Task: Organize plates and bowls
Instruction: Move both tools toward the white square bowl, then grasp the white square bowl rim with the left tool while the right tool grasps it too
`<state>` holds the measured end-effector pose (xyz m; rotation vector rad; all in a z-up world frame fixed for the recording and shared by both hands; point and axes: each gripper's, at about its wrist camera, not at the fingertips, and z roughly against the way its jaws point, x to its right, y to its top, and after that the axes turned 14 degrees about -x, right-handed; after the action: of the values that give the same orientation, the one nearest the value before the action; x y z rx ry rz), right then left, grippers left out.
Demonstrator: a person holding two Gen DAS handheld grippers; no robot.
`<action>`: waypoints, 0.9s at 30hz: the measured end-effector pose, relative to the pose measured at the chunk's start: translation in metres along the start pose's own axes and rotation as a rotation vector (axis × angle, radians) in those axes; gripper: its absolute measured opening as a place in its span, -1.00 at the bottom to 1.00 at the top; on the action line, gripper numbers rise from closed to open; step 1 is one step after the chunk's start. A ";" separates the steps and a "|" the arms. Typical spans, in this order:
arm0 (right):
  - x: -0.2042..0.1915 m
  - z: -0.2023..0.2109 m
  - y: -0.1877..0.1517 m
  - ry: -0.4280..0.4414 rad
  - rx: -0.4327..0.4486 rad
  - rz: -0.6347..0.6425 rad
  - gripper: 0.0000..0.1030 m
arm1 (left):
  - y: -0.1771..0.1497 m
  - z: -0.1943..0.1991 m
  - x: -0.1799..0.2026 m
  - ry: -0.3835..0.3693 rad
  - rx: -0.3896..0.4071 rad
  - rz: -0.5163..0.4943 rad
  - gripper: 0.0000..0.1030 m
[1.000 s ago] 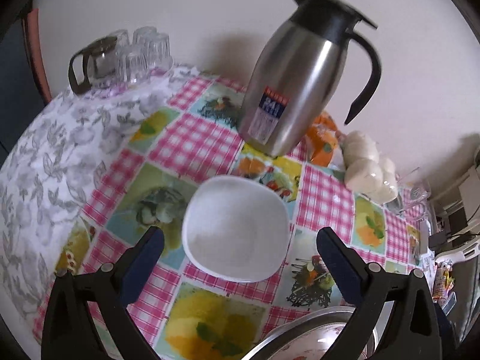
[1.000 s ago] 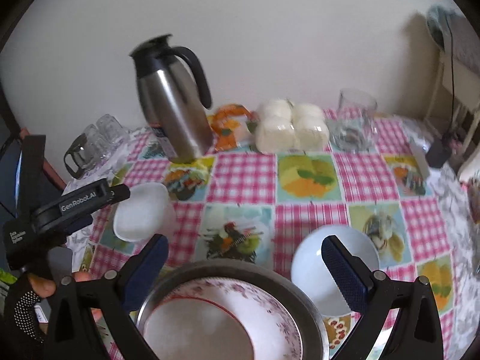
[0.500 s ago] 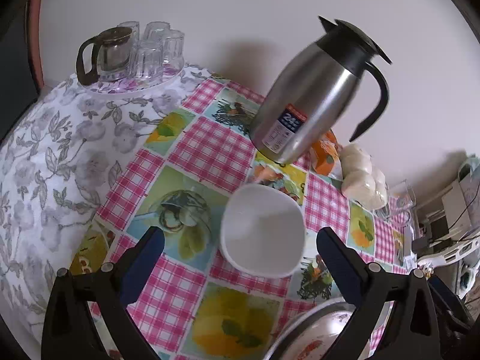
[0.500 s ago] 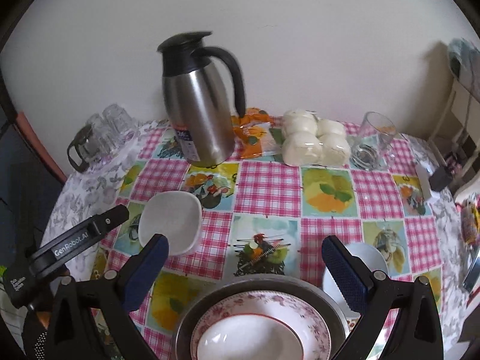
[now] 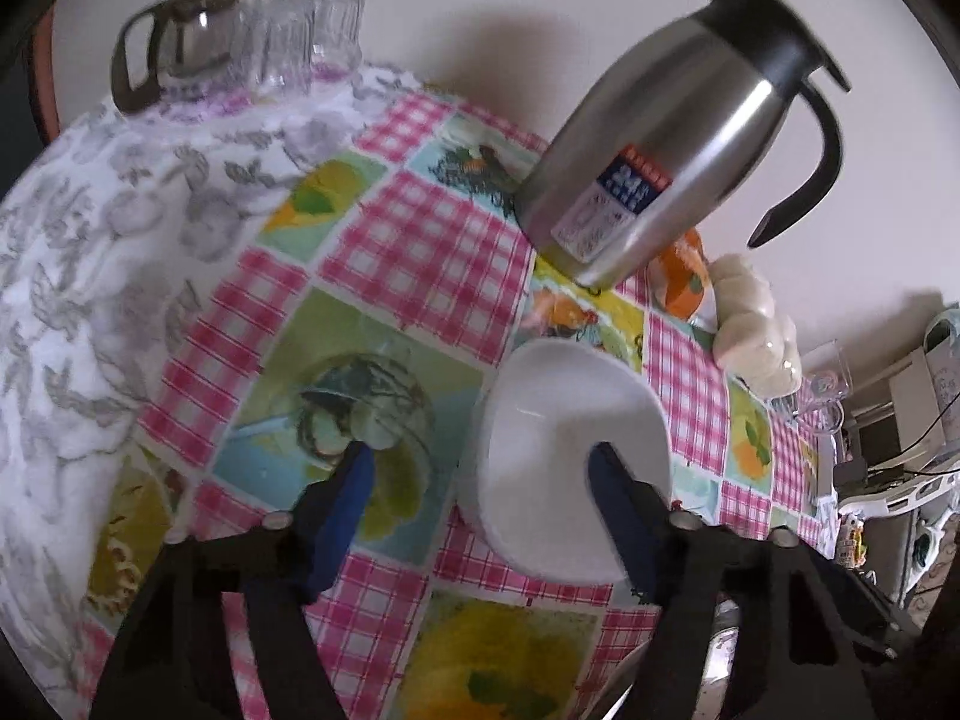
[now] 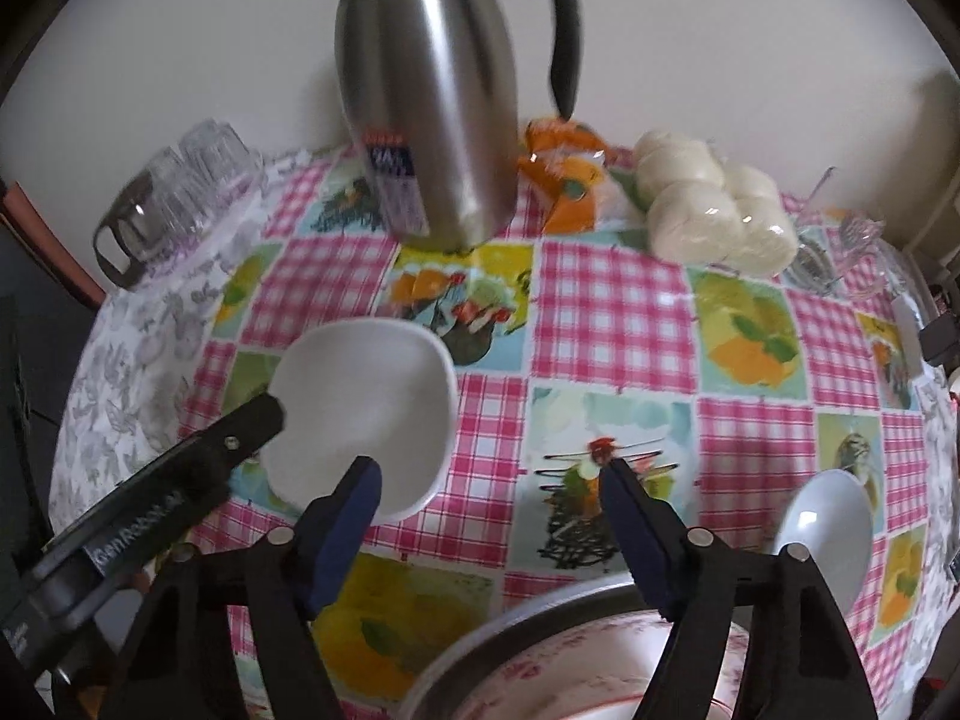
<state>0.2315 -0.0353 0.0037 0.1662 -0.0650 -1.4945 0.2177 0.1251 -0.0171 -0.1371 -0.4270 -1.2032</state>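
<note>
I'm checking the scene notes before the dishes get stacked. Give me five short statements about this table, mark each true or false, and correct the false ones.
1. The square white bowl is empty. True.
2. The steel jug lies on its side. False: it stands upright near the wall.
3. The left gripper is clamped on the square white bowl. False: its jaws are closing astride the bowl's near rim, one finger inside, one outside, not yet pressing.
4. The round white bowl sits to the right of the right gripper. True.
5. The floral plate lies directly on the tablecloth. False: it sits inside a metal basin.
</note>
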 end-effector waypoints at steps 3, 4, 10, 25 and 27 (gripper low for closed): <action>-0.004 -0.018 0.005 -0.017 -0.037 -0.015 0.32 | 0.001 -0.013 -0.003 -0.013 -0.028 0.009 0.26; -0.005 -0.022 0.006 -0.019 -0.049 -0.019 0.27 | 0.001 -0.016 -0.003 -0.013 -0.034 0.011 0.26; -0.009 -0.043 0.011 -0.030 -0.083 -0.034 -0.14 | 0.004 -0.031 -0.008 -0.021 -0.064 0.026 -0.16; -0.021 -0.053 0.004 0.028 -0.108 -0.006 -0.70 | -0.002 -0.036 -0.005 -0.032 -0.080 -0.003 -0.67; -0.019 -0.047 0.001 0.040 -0.096 -0.010 -0.70 | -0.006 -0.028 0.000 -0.033 -0.068 -0.013 -0.67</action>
<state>0.2375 -0.0133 -0.0413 0.1186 0.0397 -1.5003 0.2194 0.1143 -0.0438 -0.2127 -0.4165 -1.2304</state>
